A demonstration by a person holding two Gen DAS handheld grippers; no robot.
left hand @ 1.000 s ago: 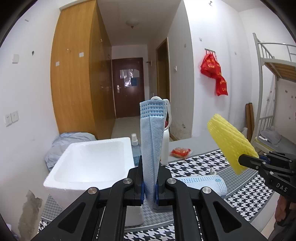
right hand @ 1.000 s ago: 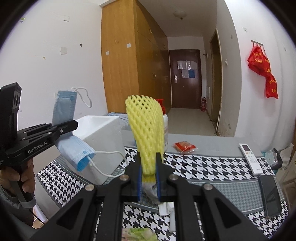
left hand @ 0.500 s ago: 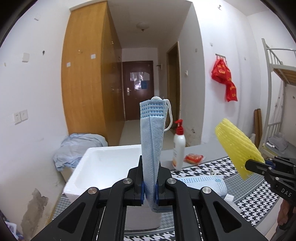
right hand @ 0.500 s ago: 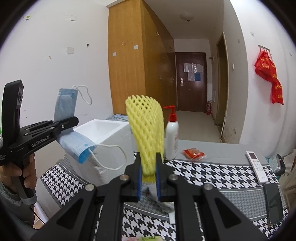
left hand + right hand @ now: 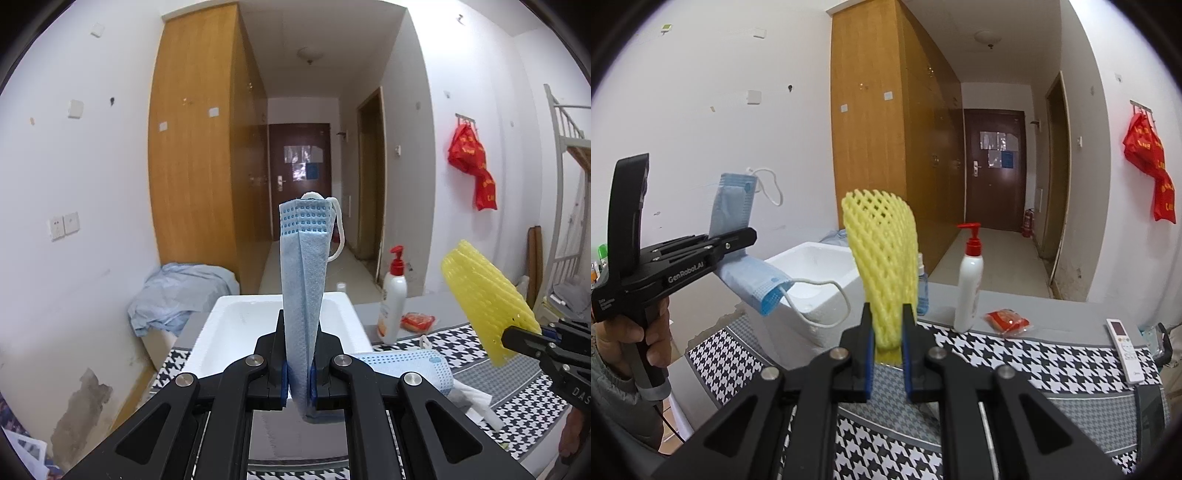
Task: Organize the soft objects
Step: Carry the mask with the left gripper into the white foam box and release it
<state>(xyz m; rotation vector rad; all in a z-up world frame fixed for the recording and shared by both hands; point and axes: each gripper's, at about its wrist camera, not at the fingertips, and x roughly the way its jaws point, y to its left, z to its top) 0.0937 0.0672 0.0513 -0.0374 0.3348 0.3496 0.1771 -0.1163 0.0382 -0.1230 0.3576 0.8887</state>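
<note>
While your left gripper [image 5: 298, 373] pinches the blue mask [image 5: 303, 273] upright and your right gripper [image 5: 888, 341] clamps the yellow foam net [image 5: 884, 266], neither is stowed; the white foam box [image 5: 236, 325], at twelve o'clock from the left gripper, looks empty.

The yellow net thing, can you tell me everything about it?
The yellow foam mesh fruit sleeve is a soft, squashy-looking tube with a criss-cross net of diamond holes. It stands upright, wide and rounded at the top and pinched narrow at the bottom, where the right gripper squeezes it between blue-padded black fingers. It is held up in the air above the black-and-white houndstooth cloth, and only the fingers touch it.
</note>
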